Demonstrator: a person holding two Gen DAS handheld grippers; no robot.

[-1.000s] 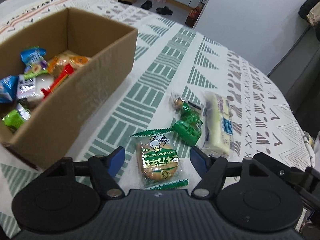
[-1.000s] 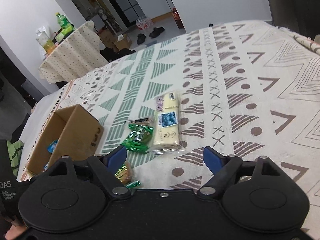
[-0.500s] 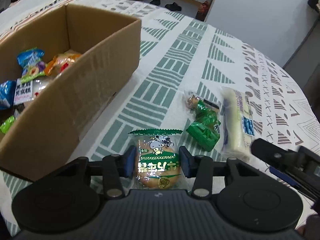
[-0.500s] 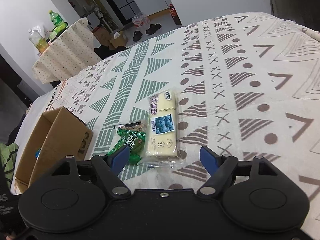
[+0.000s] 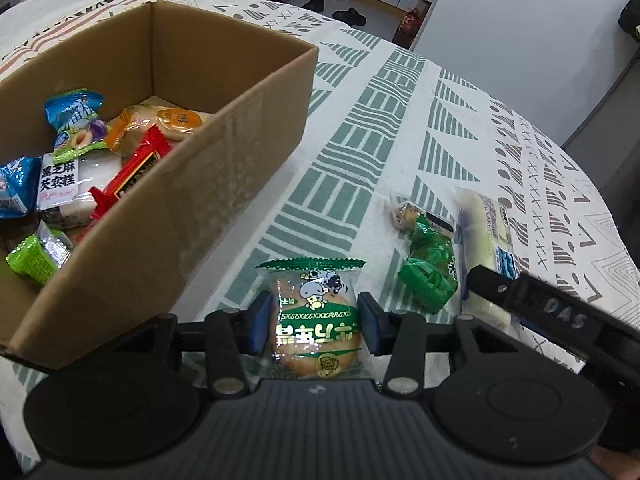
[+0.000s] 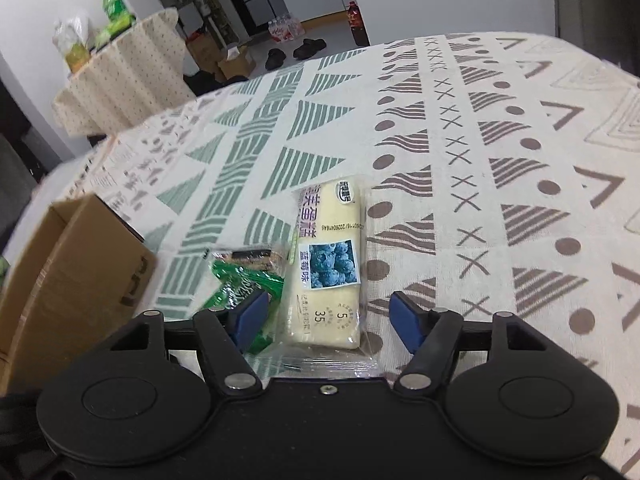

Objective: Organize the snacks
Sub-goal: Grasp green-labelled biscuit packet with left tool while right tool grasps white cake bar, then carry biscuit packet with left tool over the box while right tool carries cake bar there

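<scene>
Left wrist view: the left gripper (image 5: 312,322) has its blue fingers (image 5: 256,322) pressed against both sides of a clear cracker packet (image 5: 314,320) with green trim, a cartoon cow and upside-down Korean lettering; its near end is hidden behind the gripper body. To the left stands an open cardboard box (image 5: 224,184) holding wrapped snacks, one white pack reading "黑芝麻芡实糕"; the box's left part is cut off by the frame. On the patterned tabletop (image 5: 360,132) to the right lie a green candy packet (image 5: 430,276), a small clear-wrapped sweet (image 5: 404,212) and a pale cake bar (image 5: 486,236) marked "CAKE", partly covered by the other gripper's black arm lettered "DAS".

Right wrist view: the right gripper (image 6: 326,318) holds its fingers (image 6: 406,322) wide around the cake bar (image 6: 328,260), not touching it. The label shows blueberries, "蓝莓味", "35" and a date code too small to read surely. The green packet (image 6: 240,284) is blurred beside the left finger.
</scene>
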